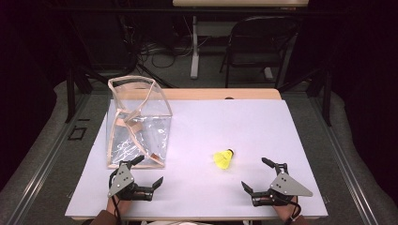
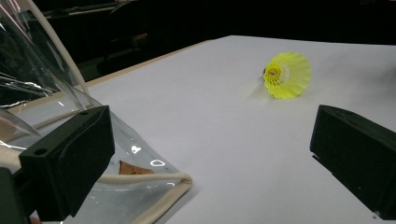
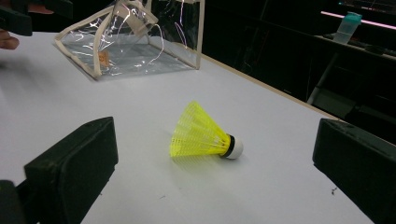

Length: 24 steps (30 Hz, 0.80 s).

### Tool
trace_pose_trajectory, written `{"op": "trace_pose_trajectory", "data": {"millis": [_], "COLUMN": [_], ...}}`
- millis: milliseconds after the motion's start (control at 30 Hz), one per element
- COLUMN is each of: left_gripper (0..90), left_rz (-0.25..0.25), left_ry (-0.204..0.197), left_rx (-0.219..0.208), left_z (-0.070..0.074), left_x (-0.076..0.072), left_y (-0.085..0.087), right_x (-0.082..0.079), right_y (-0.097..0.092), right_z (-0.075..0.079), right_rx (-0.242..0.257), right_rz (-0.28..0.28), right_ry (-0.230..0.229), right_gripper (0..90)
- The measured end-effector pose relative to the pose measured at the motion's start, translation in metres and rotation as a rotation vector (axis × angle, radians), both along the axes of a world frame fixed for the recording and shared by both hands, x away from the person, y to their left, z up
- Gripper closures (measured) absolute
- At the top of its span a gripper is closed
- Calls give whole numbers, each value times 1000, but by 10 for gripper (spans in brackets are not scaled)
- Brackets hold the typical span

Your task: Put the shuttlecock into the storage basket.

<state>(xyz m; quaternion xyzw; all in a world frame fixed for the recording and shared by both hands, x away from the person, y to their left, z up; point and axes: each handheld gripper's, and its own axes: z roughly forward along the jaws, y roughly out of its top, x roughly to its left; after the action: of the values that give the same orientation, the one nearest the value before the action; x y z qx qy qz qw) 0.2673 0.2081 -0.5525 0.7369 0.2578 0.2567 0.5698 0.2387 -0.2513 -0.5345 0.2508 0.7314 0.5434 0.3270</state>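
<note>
Both grippers sit at the near edge of the white table (image 1: pixel 197 197), closest to you: your left gripper (image 1: pixel 147 171) at roughly 7 o'clock on the surface and your right gripper (image 1: pixel 257 174) at roughly 5 o'clock. Verify jaw state first: on each tool the jaws stand spread wide with nothing between them, as the left gripper view and the right gripper view both confirm. Locate the yellow shuttlecock (image 1: pixel 224 159); it lies on its side on the bare table, right of centre, at about 11 o'clock from your right gripper and well apart from both tools. In the right gripper view the shuttlecock (image 3: pixel 201 134) rests between the two jaw lines but ahead of them, with its white cork pointing to 3 o'clock of that view. Locate the clear bag (image 1: pixel 137 123) with tan trim; it stands at 12 o'clock from your left gripper, whose far jaw is just beside the bag's near lower edge (image 2: pixel 154 179). Judged from this layout, the work is at its start: nothing is grasped, the shuttlecock is outside the bag, and the pick-up, transfer and insertion all remain. Whether the bag mouth is open enough cannot be told.
</note>
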Motion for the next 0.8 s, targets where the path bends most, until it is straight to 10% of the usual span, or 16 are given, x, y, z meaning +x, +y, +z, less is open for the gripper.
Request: {"op": "trace_pose_trajectory", "data": {"millis": [800], "left_gripper": [1], "left_rz": [-111], "left_ry": [45], "left_rx": [31], "left_z": [-6], "left_x": [25], "left_y": [-32], "right_x": [1], "right_y": [1], "right_z": [-1], "right_rx": [-13], "right_rz": [-4], "right_ry": [12], "right_gripper": [0]}}
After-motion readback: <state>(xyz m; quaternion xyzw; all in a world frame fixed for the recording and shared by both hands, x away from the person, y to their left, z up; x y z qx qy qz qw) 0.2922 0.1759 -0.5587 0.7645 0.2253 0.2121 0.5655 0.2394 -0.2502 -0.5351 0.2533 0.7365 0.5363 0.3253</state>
